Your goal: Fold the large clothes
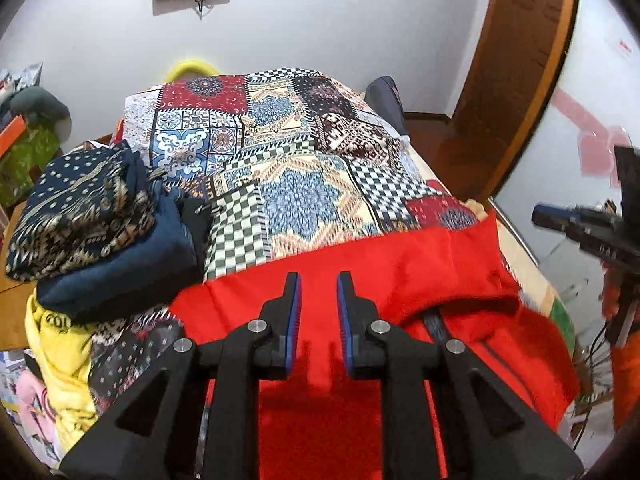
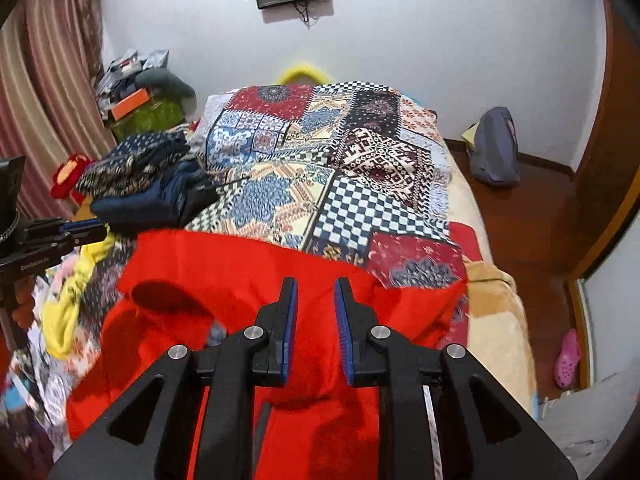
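Both tools hang with jaws apart and nothing between them: the left gripper (image 1: 318, 280) and right gripper (image 2: 316, 284) sit low in their frames over the red garment (image 1: 320, 396), which fills the bottom centre of each view on the patchwork cover (image 1: 288, 184). The red cloth looks soft and thick, rumpled, with a fold rising at lower right of the left view and a dark zip line beside it; a pinch there could catch two layers, or the cover beneath, and drag both askew. The cover is thin printed cotton, flat and checkered. At left centre a folded navy stack (image 1: 92, 216) sits close; a wide sweep might topple it. Beyond, the pale wall.
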